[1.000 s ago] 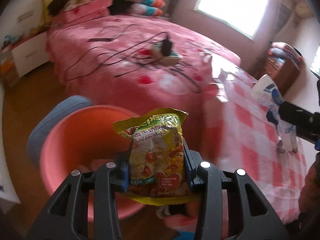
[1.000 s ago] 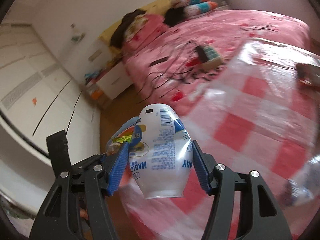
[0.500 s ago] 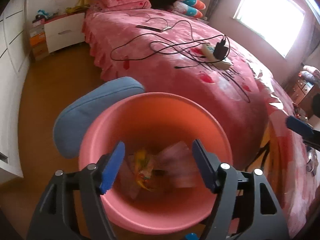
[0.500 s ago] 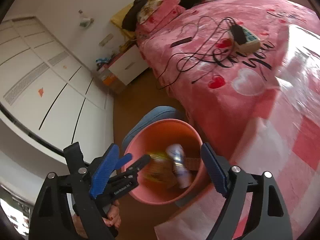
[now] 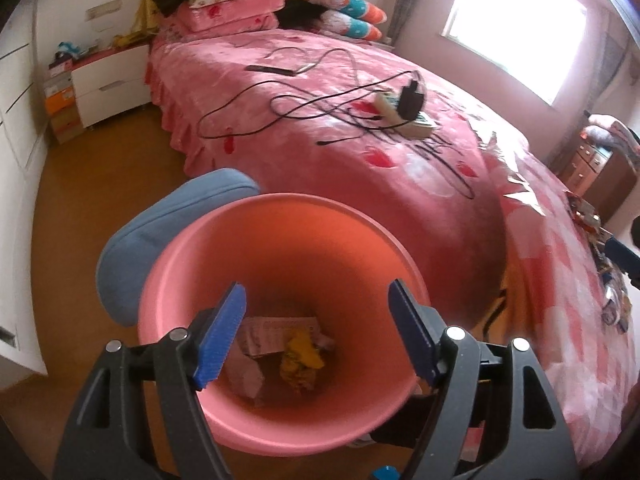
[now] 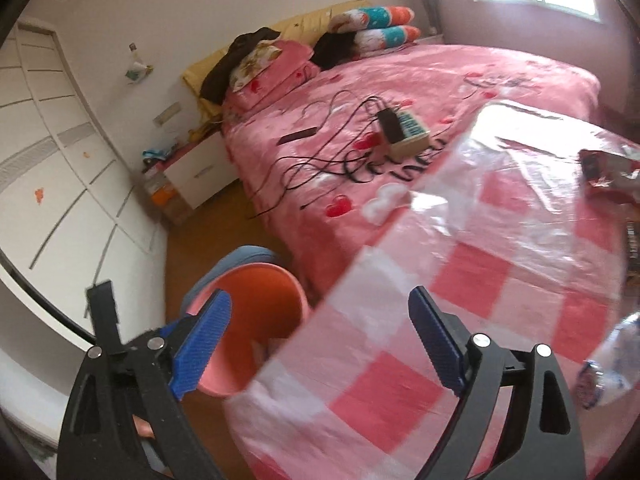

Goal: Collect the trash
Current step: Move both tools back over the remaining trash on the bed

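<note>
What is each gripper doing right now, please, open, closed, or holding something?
Left gripper: jaws just opened, empty, above the pink bin.
Right gripper: jaws just opened, empty.

Daylight blows out the window [image 5: 516,28]; fisheye bends the edges, and the checked sheet [image 6: 460,300] blurs.

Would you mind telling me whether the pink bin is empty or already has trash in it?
Not empty: the left wrist view shows crumpled paper and a yellow wrapper lying at the bottom of the pink bin.

Ahead of me a pink bed [image 5: 304,128] carries tangled black cables [image 5: 280,112] and a power strip [image 6: 408,136]; a white nightstand [image 5: 108,88] stands beside it.
</note>
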